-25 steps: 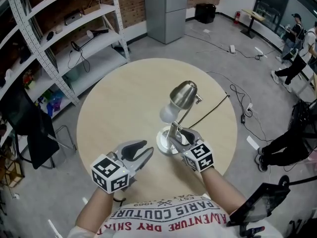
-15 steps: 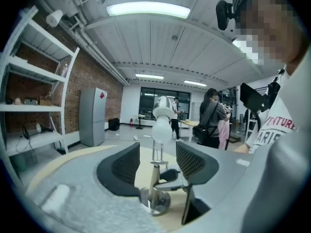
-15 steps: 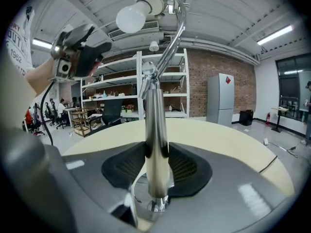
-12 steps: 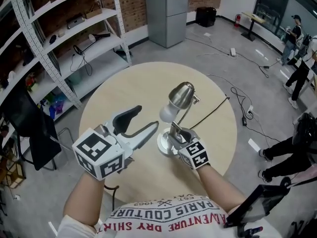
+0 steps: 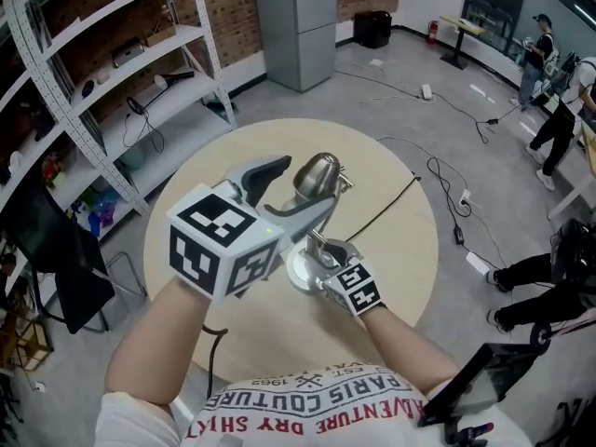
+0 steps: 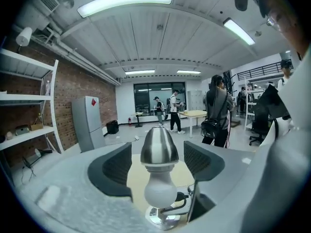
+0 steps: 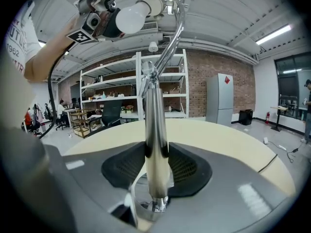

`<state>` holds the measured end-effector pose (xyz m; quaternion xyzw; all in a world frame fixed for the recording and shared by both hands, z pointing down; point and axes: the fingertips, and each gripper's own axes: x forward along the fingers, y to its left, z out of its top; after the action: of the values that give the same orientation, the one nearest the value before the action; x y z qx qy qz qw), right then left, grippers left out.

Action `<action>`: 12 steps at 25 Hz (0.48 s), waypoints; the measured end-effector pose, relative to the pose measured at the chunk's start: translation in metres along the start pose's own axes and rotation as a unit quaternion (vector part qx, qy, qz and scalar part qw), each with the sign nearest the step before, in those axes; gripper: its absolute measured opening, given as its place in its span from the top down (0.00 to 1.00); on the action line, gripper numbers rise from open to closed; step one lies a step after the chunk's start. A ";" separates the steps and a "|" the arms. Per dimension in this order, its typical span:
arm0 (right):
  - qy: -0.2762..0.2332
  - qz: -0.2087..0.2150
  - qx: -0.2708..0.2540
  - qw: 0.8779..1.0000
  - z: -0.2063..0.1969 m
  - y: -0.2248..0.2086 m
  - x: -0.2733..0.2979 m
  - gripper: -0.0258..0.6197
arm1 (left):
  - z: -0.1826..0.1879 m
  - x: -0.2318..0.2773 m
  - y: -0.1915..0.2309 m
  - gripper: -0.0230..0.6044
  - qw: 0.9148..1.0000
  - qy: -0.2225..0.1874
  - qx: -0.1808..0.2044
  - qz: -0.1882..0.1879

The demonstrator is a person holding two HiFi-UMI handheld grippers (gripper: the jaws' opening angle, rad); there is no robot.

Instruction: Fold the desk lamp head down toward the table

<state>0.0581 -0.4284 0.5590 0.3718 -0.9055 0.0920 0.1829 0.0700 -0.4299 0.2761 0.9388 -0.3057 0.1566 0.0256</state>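
Note:
A chrome desk lamp stands on the round beige table (image 5: 205, 212), its round base (image 5: 300, 270) near the middle. Its head (image 5: 315, 177) (image 6: 159, 147) sits high on the bent arm, the white bulb (image 6: 159, 191) (image 7: 133, 16) pointing toward me. My left gripper (image 5: 296, 189) (image 6: 158, 154) is raised to the head; its jaws have just been opening and stand open, one pad on each side of the head, apart from it. My right gripper (image 5: 324, 250) (image 7: 156, 164) is low, having closed in a little, and is shut on the lamp's lower stem (image 7: 155, 125).
The lamp's black cable (image 5: 386, 208) runs right across the table and down to the floor. Metal shelves (image 5: 102, 73) stand at the left and a grey cabinet (image 5: 296, 21) behind the table. People (image 5: 559, 110) move about at the far right.
My left gripper has risen from low over the table's front edge to the lamp head and spread its jaws wide. The right gripper has stayed on the stem.

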 end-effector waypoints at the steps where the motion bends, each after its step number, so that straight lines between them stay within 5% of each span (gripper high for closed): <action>1: 0.000 0.001 0.000 1.000 0.000 -0.001 0.000 0.74 | -0.002 0.006 -0.001 0.41 1.000 0.005 -0.005 -0.003; 12: 0.006 0.012 0.012 1.000 0.000 0.002 -0.005 0.73 | -0.001 0.020 -0.003 0.44 1.000 0.024 0.001 -0.017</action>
<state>0.0598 -0.4244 0.5569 0.3627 -0.9075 0.1073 0.1826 0.0869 -0.4385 0.2833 0.9400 -0.2888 0.1786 0.0343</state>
